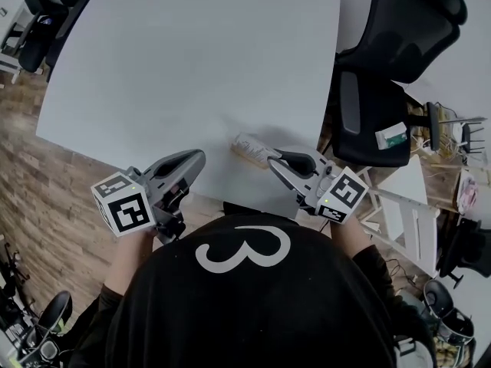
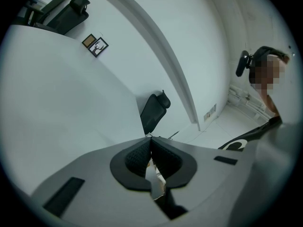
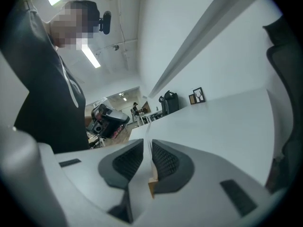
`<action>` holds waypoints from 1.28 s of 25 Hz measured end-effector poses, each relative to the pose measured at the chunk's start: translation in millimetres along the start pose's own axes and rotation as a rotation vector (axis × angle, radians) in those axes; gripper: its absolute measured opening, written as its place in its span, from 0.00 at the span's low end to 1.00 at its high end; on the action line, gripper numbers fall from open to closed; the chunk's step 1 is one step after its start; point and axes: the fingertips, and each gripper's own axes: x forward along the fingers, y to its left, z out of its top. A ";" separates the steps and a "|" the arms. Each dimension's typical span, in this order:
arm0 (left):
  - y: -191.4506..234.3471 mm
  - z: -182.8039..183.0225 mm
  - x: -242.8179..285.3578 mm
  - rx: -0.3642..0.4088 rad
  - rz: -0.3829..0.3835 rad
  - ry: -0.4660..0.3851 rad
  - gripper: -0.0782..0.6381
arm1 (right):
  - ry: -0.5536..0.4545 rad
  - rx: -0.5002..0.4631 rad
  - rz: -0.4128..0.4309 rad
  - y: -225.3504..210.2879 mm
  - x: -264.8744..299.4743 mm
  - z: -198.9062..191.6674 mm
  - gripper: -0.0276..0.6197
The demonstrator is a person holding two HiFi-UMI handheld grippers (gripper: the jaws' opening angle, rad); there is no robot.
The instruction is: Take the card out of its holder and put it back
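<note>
A pale card holder [image 1: 249, 148] lies flat on the white table [image 1: 192, 52], close to its near edge. My right gripper [image 1: 278, 158] is at the holder's right end. In the right gripper view a thin white card [image 3: 140, 183] stands edge-on between the pads of that gripper [image 3: 147, 148], with a narrow gap on its left side, so the jaws are slightly open. My left gripper [image 1: 196, 158] hovers over the table edge a hand's width to the left. Its pads [image 2: 137, 157] meet at the tips and hold nothing that I can make out.
A black office chair [image 1: 391, 52] stands at the table's right side, with white furniture [image 1: 406, 213] nearer to me. Wood floor [image 1: 46, 198] lies to the left below the table edge. The person's black shirt fills the bottom of the head view.
</note>
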 end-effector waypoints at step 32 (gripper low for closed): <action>-157.7 -103.0 -145.8 0.281 -0.132 -0.121 0.13 | -0.207 0.061 -0.080 235.4 -75.1 50.0 0.06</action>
